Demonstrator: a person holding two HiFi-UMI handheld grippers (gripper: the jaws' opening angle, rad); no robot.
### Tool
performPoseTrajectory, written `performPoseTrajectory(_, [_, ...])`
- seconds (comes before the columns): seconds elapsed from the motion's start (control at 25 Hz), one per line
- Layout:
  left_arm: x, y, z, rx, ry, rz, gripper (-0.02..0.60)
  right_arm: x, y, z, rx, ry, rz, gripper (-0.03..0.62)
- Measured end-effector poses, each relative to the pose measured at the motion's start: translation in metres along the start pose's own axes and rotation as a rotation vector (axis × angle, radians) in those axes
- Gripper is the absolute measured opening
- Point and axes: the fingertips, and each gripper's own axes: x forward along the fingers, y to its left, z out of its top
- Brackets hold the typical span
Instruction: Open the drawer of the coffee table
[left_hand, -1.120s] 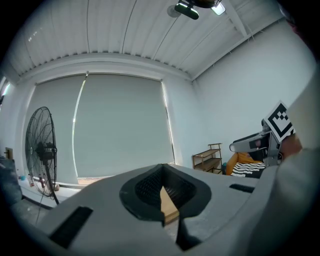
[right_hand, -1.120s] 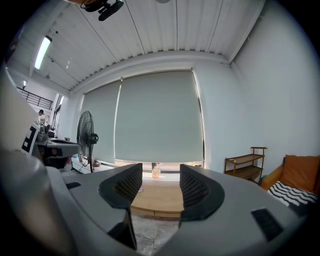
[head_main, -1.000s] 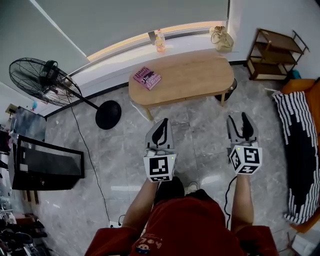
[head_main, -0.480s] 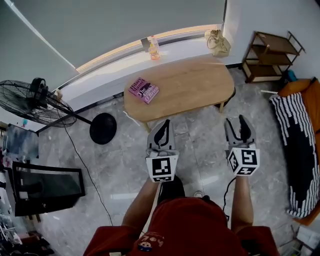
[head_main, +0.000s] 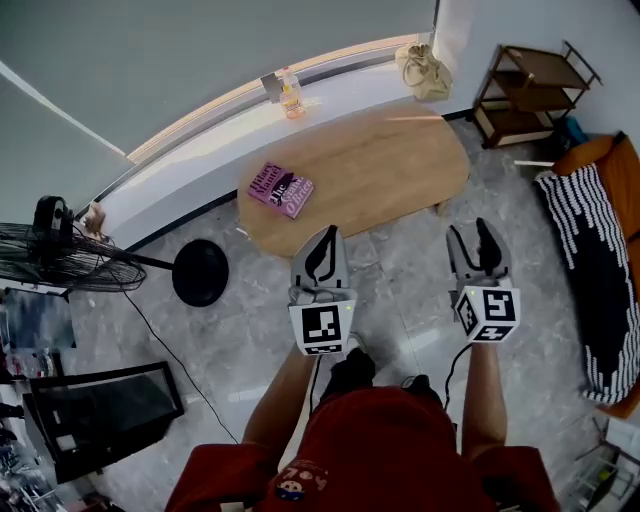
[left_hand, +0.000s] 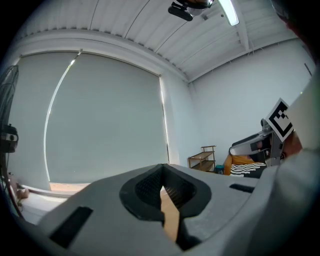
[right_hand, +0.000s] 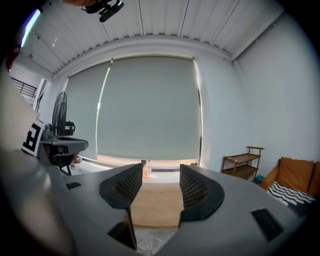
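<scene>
The oval coffee table lies just ahead of both grippers, long axis crosswise; no drawer shows. The left gripper, jaws pressed together, is nearer its edge; the right gripper gapes empty.

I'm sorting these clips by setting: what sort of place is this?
Probably a home living room: a low wooden coffee table with a book on it, a standing fan, and a sofa under a striped throw.
</scene>
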Motion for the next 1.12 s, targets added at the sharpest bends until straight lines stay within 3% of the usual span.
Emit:
performPoseTrajectory(0.2, [0.025,0.004,-0.008,0.008,-0.015,-0.034,0.006,0.019,-0.002,-0.005,-0.003,0.015,-0.022,0.229])
performPoseTrajectory(0.4, [0.047,-0.021,-0.010,0.031,-0.033,-0.041,0.006,0.026,-0.030,-0.017,0.018,0.024,-0.018,0.229])
performPoseTrajectory(0.8, [0.084,-0.075,-0.025,0.019,0.002,0.068,0.006,0.042,-0.105,-0.046,0.058,0.035,0.068,0.229])
performPoseTrajectory(1.12, [0.112,-0.109,-0.067,0.009,0.012,0.036,0.006,0.064,-0.123,-0.100,0.081,0.084,0.119,0.229])
